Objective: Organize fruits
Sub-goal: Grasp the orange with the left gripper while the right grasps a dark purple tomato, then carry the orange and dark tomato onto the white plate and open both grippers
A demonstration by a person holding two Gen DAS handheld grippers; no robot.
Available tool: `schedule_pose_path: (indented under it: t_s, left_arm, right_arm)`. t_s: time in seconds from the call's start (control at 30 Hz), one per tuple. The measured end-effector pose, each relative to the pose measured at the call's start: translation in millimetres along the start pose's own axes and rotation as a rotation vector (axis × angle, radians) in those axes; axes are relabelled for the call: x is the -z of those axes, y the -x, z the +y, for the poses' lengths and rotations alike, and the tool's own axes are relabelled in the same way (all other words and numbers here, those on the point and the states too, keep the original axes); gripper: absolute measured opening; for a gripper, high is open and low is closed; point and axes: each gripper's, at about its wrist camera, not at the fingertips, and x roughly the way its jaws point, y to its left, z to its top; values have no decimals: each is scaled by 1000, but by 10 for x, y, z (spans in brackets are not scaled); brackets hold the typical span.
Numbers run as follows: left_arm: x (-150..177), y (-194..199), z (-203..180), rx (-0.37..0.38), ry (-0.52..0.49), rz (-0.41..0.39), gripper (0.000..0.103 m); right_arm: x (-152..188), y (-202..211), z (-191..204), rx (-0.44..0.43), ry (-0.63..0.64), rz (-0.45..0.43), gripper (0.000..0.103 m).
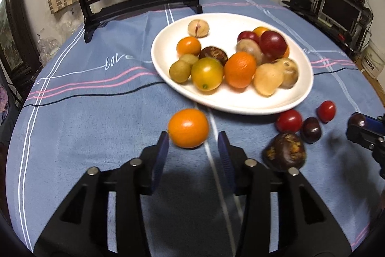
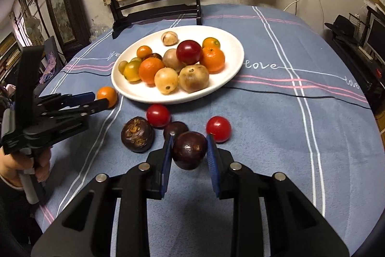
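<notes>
2 blue pads of the right gripper (image 2: 189, 151) clamped a glossy dark purple round fruit (image 2: 189, 153) at its widest girth; smooth and firm, it could slip. The left gripper (image 1: 192, 151) gaped open just behind a small orange citrus (image 1: 188, 128) near the white ceramic plate's (image 1: 240, 107) front rim.

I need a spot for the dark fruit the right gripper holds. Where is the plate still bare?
White plate: bare along its back rim around the lone beige fruit, and a strip at the near rim. Its middle is piled. The cloth before the plate is crowded with tomatoes and a mangosteen.
</notes>
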Motion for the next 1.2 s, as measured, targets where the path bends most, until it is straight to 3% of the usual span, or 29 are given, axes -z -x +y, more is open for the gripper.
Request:
schedule_pose_path:
  t_s: [0.17,0.2,0.37,0.53,0.77,1.0,1.2]
  left_arm:
    - [-36,-179,32,-15,-10,40,47]
    - [-48,-207,30,-11,-9,46,42]
    - [-77,-221,12,-12,3,39,41]
    - [-112,10,-27,11,1,-10,41]
    - [-379,272,-88,65,0,-87,41]
    - [-676,71,-68,86,60,-87,41]
    - [-823,-104,7,70,81,-82,41]
  right_arm:
    - [29,-40,-32,-5,-14,10,28]
    - [33,-47,-36,-6,-15,12,28]
    - [35,-46,-42,-8,-17,12,28]
    - [-33,-32,-33,-10,-3,1,28]
    - [-394,15,128,-33,49,-64,28]
    - [-938,-268,290,-94,33,-71,29]
    - [-1229,-633,287,-92,-15,-40,29]
